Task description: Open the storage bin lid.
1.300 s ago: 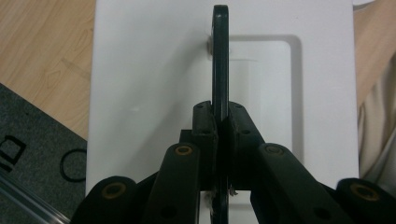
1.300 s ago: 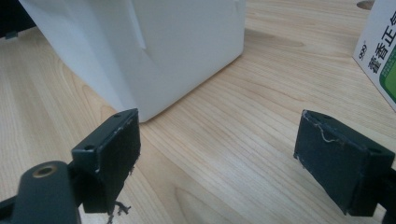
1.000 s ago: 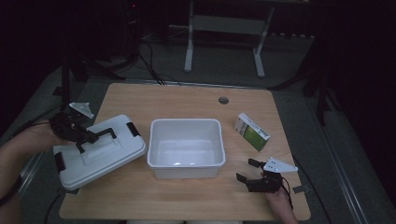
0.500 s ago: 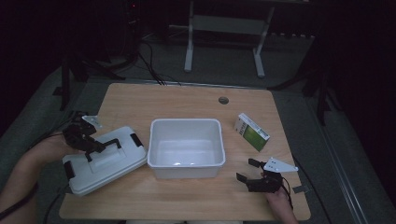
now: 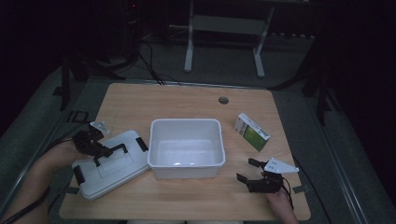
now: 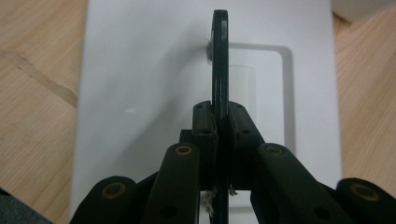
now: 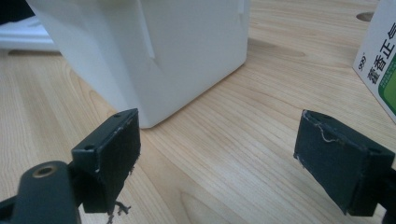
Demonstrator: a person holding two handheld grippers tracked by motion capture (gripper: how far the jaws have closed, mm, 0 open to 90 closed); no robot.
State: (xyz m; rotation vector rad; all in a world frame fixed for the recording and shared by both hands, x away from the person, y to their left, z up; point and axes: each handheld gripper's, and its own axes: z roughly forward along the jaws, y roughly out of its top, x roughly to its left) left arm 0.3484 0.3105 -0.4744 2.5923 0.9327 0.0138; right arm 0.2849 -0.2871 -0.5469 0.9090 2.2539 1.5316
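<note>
Right hand-held gripper (image 5: 250, 175) sits low at the near right edge of the worktop (image 5: 187, 100). Jaws spread wide, nothing between them. In the right gripper view the gap looks past bare wood toward the near corner of the white tub (image 7: 154, 51); a white-and-green carton (image 7: 383, 70) stands at the far right of that view.

Left hand-held gripper (image 5: 100, 148) at the near left, over the white lid (image 5: 109, 163). Jaws closed tight on the lid's black handle (image 6: 220, 70); the left gripper view shows the handle edge-on, pinched between the two pads, with the lid's flat white top behind it. In the high view the lid lies skewed, its right edge just beside the tub's left wall; whether they touch, cannot tell. Black latches show at the lid's ends.

Mid-worktop: the tub (image 5: 186, 128), open and empty, upright. To its right, apart from it, the carton (image 5: 252, 132) lies at an angle.

Farther back: a small round hole (image 5: 223, 100) in the worktop. Beyond the worktop, dark floor, cables, a pale metal stand (image 5: 224, 28).
</note>
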